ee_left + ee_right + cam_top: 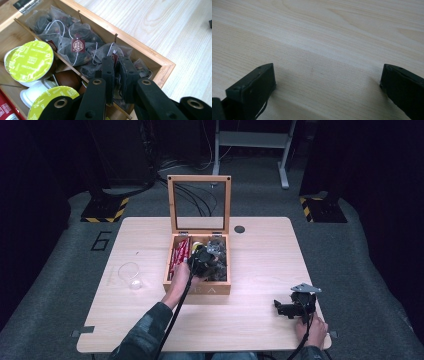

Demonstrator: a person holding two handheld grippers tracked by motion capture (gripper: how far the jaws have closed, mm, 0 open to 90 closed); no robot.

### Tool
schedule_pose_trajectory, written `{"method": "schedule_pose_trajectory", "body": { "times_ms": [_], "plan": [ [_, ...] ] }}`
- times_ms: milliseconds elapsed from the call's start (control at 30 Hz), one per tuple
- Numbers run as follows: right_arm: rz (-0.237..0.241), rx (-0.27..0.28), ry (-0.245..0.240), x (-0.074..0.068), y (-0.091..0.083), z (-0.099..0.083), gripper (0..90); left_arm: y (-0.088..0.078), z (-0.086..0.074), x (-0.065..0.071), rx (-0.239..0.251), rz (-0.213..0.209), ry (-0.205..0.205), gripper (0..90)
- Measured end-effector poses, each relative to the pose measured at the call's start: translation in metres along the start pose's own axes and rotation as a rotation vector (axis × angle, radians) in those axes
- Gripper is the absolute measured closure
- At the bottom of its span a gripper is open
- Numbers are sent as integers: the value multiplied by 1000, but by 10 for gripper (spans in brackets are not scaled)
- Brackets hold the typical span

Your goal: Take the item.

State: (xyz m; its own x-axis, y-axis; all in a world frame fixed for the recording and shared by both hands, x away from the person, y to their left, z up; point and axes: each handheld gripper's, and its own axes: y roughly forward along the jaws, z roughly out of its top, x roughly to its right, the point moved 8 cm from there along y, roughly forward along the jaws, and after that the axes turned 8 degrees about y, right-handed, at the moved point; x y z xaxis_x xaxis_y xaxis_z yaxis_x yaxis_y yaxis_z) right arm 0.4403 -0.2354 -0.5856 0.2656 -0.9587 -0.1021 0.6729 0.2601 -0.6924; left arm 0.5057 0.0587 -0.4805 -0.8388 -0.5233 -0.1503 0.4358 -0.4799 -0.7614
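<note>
High view: light wooden table (260, 265) on grey carpet, dark room. Left gripper (117, 62) inside open bamboo box (199, 289), jaws nearly together around mesh tea sachet (117, 82). Right gripper (327, 82) jaws wide apart, near table.

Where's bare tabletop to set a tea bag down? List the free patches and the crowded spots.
Free: the wide stretch right of the wooden box, up to the right gripper; also the near edge between the two forearms. Left of the box, a clear lid takes part of the table. Crowded: inside the box, where the left gripper closes among tea bags.

Clear plastic bag (131, 276) on wooden table (260, 270); painted "6" (102, 240) on grey floor (360, 270).
</note>
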Motion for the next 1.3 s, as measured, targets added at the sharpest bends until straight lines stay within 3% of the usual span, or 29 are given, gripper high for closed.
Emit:
{"method": "schedule_pose_trajectory", "body": {
  "times_ms": [333, 633, 1133, 1300],
  "plan": [
    [0, 0, 0, 0, 0, 0, 0, -13, 2, 1, 16, 14, 19, 829],
    [1, 0, 0, 0, 0, 0, 0, -29, -1, -4, 47, 25, -7, 829],
    [0, 0, 0, 0, 0, 0, 0, -52, -12, -11, 62, 70, -2, 830],
    [0, 0, 0, 0, 0, 0, 0, -61, -16, -16, 81, 82, -22, 829]
  ]
}}
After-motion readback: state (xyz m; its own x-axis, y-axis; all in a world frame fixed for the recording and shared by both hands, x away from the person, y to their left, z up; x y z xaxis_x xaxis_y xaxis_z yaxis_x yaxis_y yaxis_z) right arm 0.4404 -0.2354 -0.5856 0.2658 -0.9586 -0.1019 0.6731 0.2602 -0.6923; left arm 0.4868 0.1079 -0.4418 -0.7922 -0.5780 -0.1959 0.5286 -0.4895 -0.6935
